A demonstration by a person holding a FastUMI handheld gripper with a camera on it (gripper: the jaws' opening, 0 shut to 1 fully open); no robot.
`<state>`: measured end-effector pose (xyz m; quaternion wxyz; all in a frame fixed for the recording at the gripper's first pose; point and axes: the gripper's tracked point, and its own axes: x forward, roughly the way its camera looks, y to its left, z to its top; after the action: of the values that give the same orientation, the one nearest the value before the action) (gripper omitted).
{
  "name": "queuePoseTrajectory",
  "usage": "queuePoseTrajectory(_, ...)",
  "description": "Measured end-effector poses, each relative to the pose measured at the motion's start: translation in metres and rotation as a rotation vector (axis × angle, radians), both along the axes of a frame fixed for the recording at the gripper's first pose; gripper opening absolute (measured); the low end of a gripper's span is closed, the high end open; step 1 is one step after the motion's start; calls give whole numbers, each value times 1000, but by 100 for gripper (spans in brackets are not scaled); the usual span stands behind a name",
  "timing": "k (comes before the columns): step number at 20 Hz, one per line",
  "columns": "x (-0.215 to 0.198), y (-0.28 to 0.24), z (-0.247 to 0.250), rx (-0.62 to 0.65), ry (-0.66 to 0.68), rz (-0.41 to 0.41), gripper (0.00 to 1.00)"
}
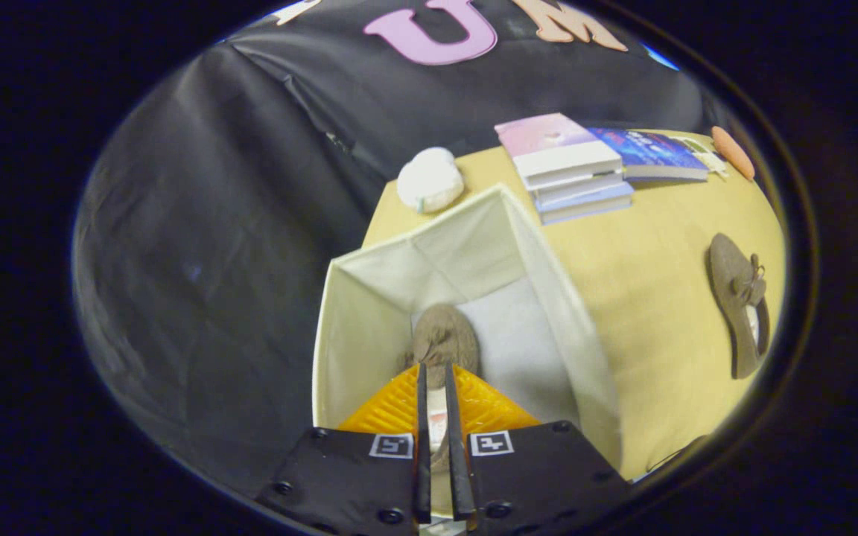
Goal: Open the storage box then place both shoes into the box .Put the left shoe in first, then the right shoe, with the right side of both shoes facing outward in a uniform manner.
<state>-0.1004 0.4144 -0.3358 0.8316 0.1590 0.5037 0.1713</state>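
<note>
I have the gripper (436, 376) over the open box (369, 298), its fingers drawn nearly together and pinching one brown shoe (444, 339) by its rim, so that the toe points down into the box beside its left wall, above the pale floor. The other shoe (740, 301) lies on its side on the table (652, 246), well apart from the box on the right. Beyond the box I see a stack of books (570, 167), a white bundle (430, 179) at the table's far corner and an orange thing (732, 151) past the books.
</note>
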Motion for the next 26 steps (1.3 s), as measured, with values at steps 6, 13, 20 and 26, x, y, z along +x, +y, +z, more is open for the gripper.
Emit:
queuePoseTrajectory(6, 63, -89, 52, -12, -180, -162, 14)
queuePoseTrajectory(13, 83, -230, 60, -128, -251, -345, 14)
queuePoseTrajectory(20, 63, -328, 26, -243, -216, -426, 14)
queuePoseTrajectory(26, 37, -364, -19, -320, -142, -412, 14)
